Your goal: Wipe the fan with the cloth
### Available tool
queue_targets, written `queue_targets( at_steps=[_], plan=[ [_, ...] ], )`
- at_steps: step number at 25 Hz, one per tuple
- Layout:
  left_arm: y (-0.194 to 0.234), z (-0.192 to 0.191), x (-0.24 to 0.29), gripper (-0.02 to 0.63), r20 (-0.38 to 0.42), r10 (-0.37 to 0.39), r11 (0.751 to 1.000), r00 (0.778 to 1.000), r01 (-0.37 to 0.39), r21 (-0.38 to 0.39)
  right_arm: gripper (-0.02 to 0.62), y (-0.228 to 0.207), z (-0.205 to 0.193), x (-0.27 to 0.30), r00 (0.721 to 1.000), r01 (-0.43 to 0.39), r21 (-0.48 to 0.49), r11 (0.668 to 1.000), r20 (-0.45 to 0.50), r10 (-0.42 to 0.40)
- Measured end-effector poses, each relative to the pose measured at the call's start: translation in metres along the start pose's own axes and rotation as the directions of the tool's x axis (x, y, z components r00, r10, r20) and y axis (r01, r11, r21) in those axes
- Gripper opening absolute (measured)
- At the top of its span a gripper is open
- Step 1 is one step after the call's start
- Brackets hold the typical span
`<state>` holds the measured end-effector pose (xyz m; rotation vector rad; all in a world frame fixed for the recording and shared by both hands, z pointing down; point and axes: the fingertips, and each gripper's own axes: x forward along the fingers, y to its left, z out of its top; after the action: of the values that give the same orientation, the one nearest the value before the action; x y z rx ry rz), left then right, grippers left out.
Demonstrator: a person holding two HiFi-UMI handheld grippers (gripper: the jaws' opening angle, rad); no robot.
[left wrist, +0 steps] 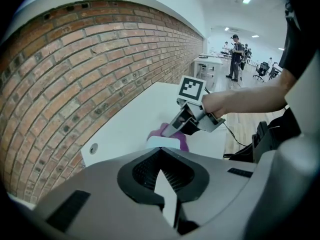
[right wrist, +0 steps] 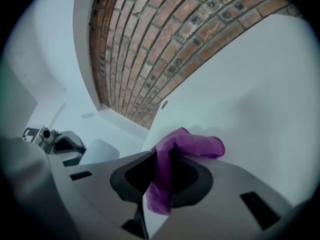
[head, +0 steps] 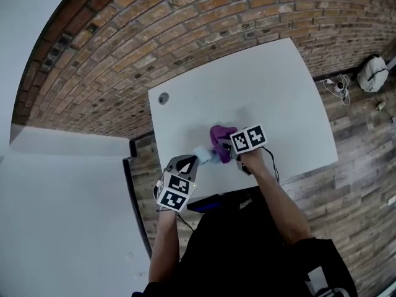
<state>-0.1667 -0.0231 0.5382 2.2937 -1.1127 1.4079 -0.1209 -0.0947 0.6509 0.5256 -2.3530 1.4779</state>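
Purple cloth [right wrist: 187, 144], soft, limp and light, pinched in right claw [right wrist: 164, 176]. Left claw [left wrist: 163, 156] clamped on small pale fan [left wrist: 162, 142] – probably light and fragile; wipe gently.

Fuzzy purple cloth [right wrist: 190, 145], smooth plastic fan [left wrist: 163, 142], matt white tabletop [head: 260, 85], rough brick wall [left wrist: 100, 59]

Mostly hidden was the fan [head: 203, 154], wedged between left tool [head: 192, 161] and cloth [head: 219, 136], so its shape wasn't readable. The cloth's near end was covered by right tool [head: 228, 153]. A round spot [head: 163, 98] at the far-left corner of the surface [head: 278, 91] was too small to tell.
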Motion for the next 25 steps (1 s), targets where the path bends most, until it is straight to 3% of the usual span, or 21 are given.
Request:
queue_targets(
  at_steps=[3,7,13,16,20,22,25],
  plan=[
    [0.000,0.001,0.000,0.005,0.005,0.001,1.000,1.000,-0.001,-0.005,0.064,0.014,0.018,0.020,0.999,-0.047,-0.020,0.999,-0.024,0.046],
    [0.000,0.001,0.000,0.005,0.004,0.003,1.000,1.000,-0.003,-0.011,0.064,0.002,-0.009,0.050,0.986,0.005,-0.078,0.997,-0.166,-0.018],
    [0.000,0.003,-0.001,0.005,0.021,-0.001,1.000,1.000,0.001,-0.022,0.064,-0.002,-0.032,0.032,0.992,0.025,0.000,1.000,-0.122,-0.025],
    [0.001,0.002,-0.001,0.005,0.038,-0.002,0.999,0.999,0.003,-0.033,0.064,0.009,-0.065,0.021,0.984,0.003,-0.029,1.000,-0.177,-0.008],
    [0.004,0.002,-0.003,0.005,0.095,0.021,0.999,0.995,-0.018,-0.039,0.066,0.035,-0.132,-0.002,0.942,-0.116,-0.050,0.992,-0.321,0.094],
    [0.016,-0.002,-0.011,0.005,0.154,0.079,0.994,0.985,-0.067,-0.083,0.064,0.034,-0.142,-0.021,0.948,-0.124,-0.015,0.992,-0.298,0.114],
    [0.044,-0.028,-0.024,0.005,0.233,0.165,0.955,0.958,-0.096,-0.280,0.064,0.015,-0.133,-0.054,0.974,-0.079,0.032,0.996,-0.211,0.084]
  ],
)
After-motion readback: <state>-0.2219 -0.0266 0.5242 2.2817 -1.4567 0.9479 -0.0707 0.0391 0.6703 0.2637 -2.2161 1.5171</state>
